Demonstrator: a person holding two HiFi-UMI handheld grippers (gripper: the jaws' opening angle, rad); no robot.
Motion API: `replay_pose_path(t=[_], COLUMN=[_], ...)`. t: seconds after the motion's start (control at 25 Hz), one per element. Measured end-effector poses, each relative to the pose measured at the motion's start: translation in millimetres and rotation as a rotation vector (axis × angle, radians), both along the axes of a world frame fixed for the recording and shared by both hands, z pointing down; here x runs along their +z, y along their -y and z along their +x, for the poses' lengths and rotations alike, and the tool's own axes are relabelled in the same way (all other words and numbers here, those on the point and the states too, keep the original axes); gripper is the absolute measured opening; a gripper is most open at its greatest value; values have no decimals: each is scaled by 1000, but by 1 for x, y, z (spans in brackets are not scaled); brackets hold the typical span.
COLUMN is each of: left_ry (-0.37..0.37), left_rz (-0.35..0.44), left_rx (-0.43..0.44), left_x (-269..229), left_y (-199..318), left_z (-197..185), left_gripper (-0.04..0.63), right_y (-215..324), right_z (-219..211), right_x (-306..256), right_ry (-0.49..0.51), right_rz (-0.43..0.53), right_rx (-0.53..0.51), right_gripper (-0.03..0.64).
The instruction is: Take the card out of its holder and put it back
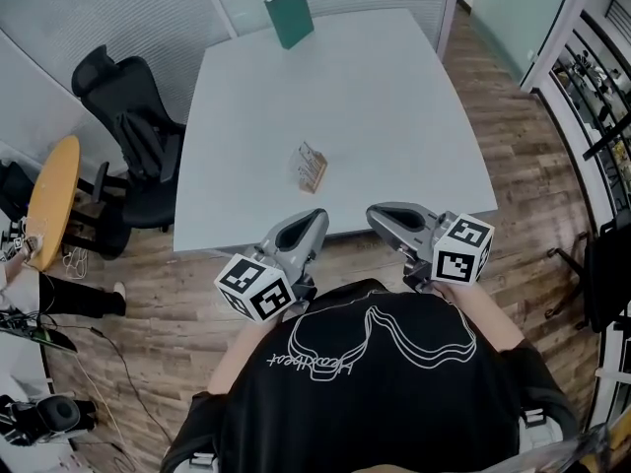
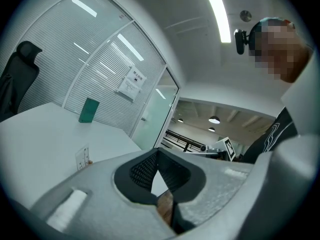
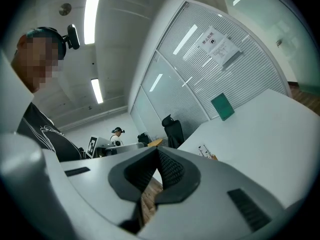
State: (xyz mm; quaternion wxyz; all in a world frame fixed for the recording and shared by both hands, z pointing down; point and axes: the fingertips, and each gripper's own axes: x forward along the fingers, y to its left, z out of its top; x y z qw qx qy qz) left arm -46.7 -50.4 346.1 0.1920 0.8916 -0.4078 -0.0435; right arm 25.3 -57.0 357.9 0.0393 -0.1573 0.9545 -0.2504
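A small wooden holder with a white card (image 1: 309, 167) standing in it sits near the front of the white table (image 1: 394, 97). The card and holder also show small in the left gripper view (image 2: 83, 157) and in the right gripper view (image 3: 206, 151). Both grippers hover side by side just off the table's near edge, in front of the person's chest and well short of the holder. My left gripper (image 1: 314, 217) (image 2: 157, 151) is shut, its pads meeting with nothing between them. My right gripper (image 1: 378, 215) (image 3: 157, 151) is likewise shut and empty.
A green book (image 1: 289, 15) stands upright at the table's far edge. A black office chair (image 1: 133, 131) and a round wooden table (image 1: 54, 200) stand to the left on the wood floor. Another person (image 3: 117, 132) stands far off.
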Motion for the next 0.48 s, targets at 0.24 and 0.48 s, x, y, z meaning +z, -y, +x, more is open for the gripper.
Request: replay_pose_path(t=[0.24, 0.48], left_ry=[22, 13], left_rz=[21, 16], left_rx=[8, 10], left_x=[-2, 1], left_y=[0, -3], left_z=[1, 1], left_gripper=[14, 14], right_y=[0, 0], right_z=[-1, 3], right_x=[-1, 5], right_ry=[-8, -26], right_rz=[11, -1], right_rx=[-1, 5], right_gripper=[9, 9])
